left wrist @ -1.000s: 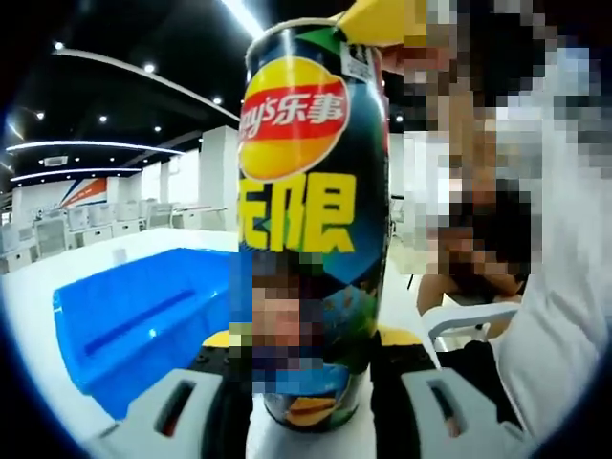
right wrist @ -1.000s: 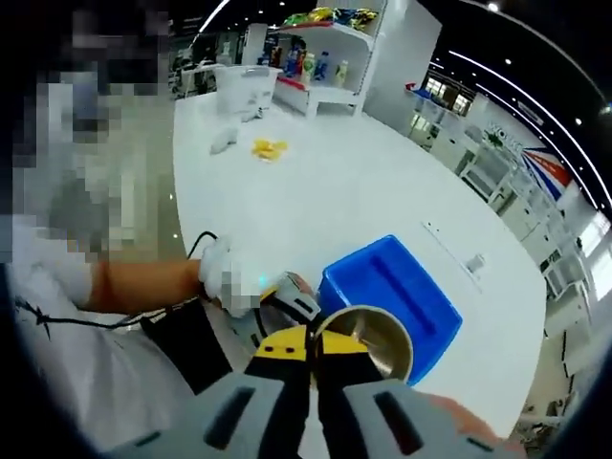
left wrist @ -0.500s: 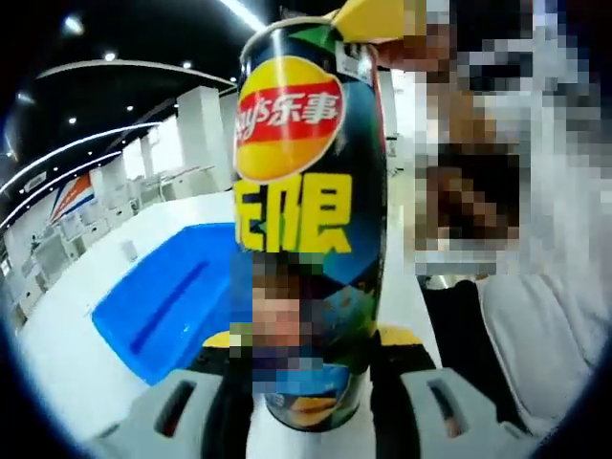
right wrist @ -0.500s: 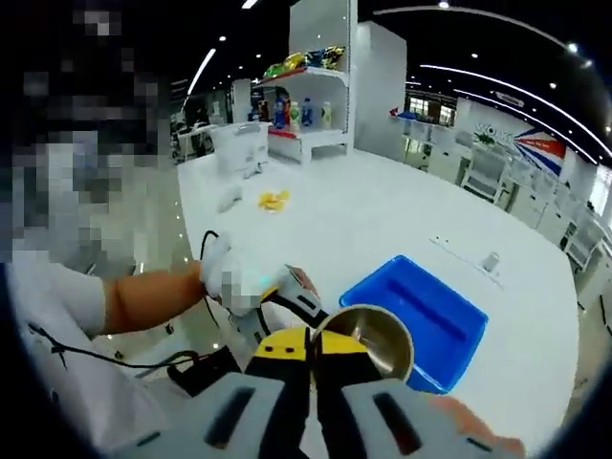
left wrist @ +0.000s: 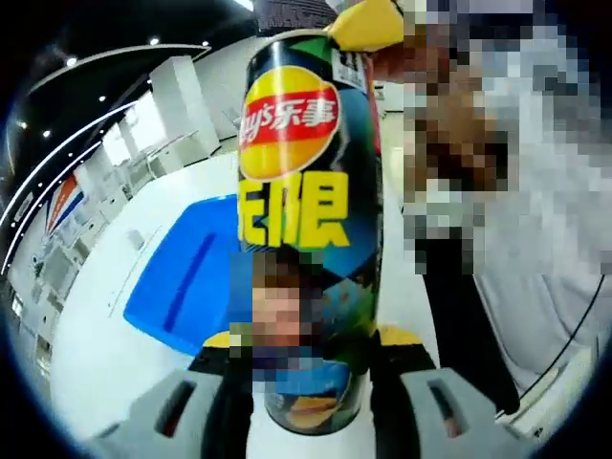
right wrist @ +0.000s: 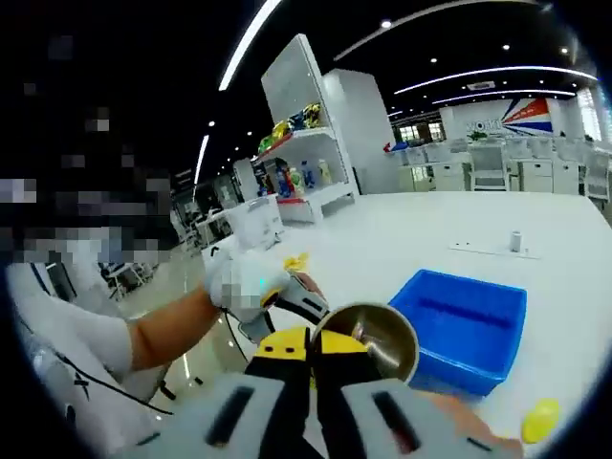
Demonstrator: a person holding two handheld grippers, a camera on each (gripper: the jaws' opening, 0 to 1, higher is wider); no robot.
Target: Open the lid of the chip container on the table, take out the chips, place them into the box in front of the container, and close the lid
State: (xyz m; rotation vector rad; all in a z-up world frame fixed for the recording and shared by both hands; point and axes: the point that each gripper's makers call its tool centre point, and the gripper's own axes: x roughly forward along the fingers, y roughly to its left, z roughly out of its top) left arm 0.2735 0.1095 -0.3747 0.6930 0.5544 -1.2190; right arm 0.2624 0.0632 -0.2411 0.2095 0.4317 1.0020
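You are holding the chip container (left wrist: pixel 311 229) by its lower body with the left gripper (left wrist: pixel 311 382), jaws clamped on both sides, so it cannot turn or slip. It is lifted off the white table (right wrist: pixel 411 239) and leaning toward the blue box (right wrist: pixel 464 320), probably for pouring. The right gripper (right wrist: pixel 314 356) is pinching the container's open rim, yellow tips pressed together on it. Your left hand (right wrist: pixel 247 284) is reaching in from the side.
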